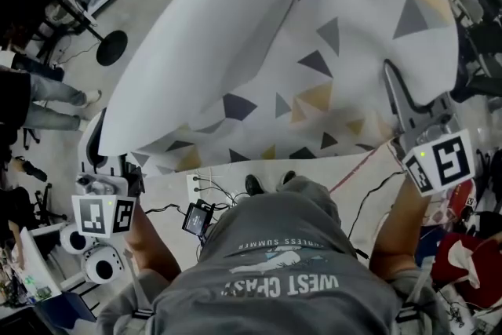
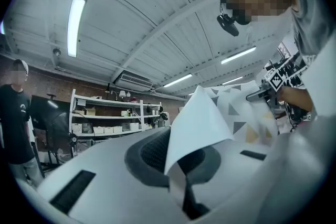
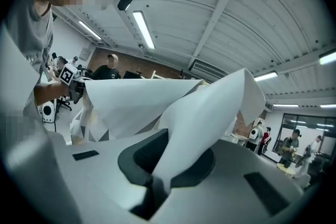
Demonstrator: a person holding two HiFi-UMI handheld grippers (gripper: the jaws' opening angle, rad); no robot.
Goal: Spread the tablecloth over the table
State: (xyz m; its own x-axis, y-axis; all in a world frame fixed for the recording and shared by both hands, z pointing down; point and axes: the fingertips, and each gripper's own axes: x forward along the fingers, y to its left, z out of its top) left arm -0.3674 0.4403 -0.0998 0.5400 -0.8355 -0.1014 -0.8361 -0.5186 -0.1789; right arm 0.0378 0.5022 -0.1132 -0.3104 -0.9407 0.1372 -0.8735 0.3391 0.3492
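— Tablecloth (image 1: 337, 51), item one: location and condition?
— Raised in front of the person in a broad swell, running from near to far across the middle and right of the head view. The upper face is white with dark grey, pale grey and tan triangles. The left portion is turned over and shows a plain white underside. The table under it cannot be made out.
— Item two, left gripper (image 2: 177, 183)?
— Near left. Jaws together, clamped on the near-left corner of the cloth. The white corner stands up out of them as a peak.
— Item three, right gripper (image 3: 159, 182)?
— Near right. Jaws closed on the near-right corner. The cloth rises from between them in a white fold and runs left towards the other gripper.
— Fittings?
— One marker cube (image 1: 102, 214) on the left gripper, a second marker cube (image 1: 443, 161) on the right.
— Sundries?
— Grey T-shirt (image 1: 274, 271) and dark shoes (image 1: 267, 183) of the person, nearest the head camera. White shelving (image 2: 107, 120) with boxes, far left in the left gripper view, and a bystander (image 2: 16, 118) in a black shirt just left of it. Strip lamp (image 2: 75, 26) on the ceiling. Round black stand base (image 1: 112, 48) on the floor, far left, apart from the cloth.
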